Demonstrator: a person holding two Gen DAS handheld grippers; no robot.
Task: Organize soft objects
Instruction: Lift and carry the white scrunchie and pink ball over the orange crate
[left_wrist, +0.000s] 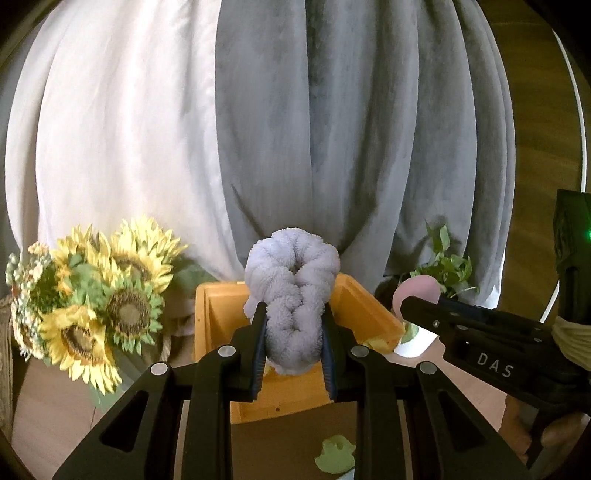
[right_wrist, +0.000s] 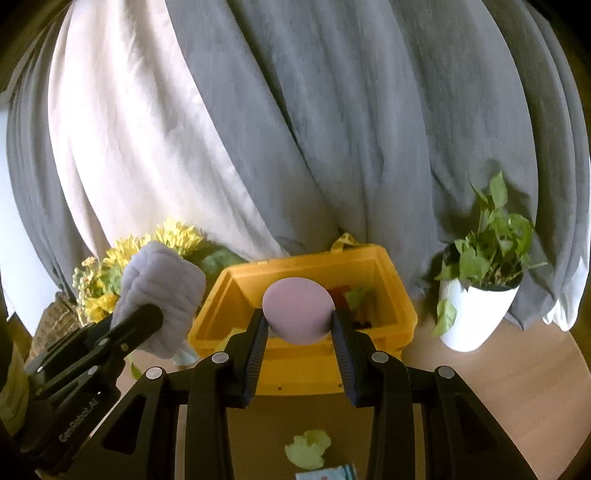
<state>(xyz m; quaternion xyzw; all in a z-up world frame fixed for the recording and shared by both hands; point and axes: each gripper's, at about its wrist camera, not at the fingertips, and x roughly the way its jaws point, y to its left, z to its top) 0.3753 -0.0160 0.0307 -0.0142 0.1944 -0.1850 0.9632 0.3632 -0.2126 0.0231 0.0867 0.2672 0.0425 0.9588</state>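
Green scrap (right_wrist: 308, 448) lies loose on the bench (right_wrist: 517, 398) below me, not yet gathered. My left hand-held gripper (left_wrist: 293, 332) pinches the lilac chenille braid (left_wrist: 291, 295); my right hand-held gripper (right_wrist: 297, 325) clamps the pink round sponge (right_wrist: 297, 312). Both hover at the near rim of the yellow bin (right_wrist: 391, 295), fingers pointing forward and a little down. To do this well, I judge: carry each past the rim, release low, one at a time so the grippers don't collide. Sunflowers (left_wrist: 92, 306) and potted plant (right_wrist: 480, 280) flank the bin; curtains (right_wrist: 332, 129) hang behind.
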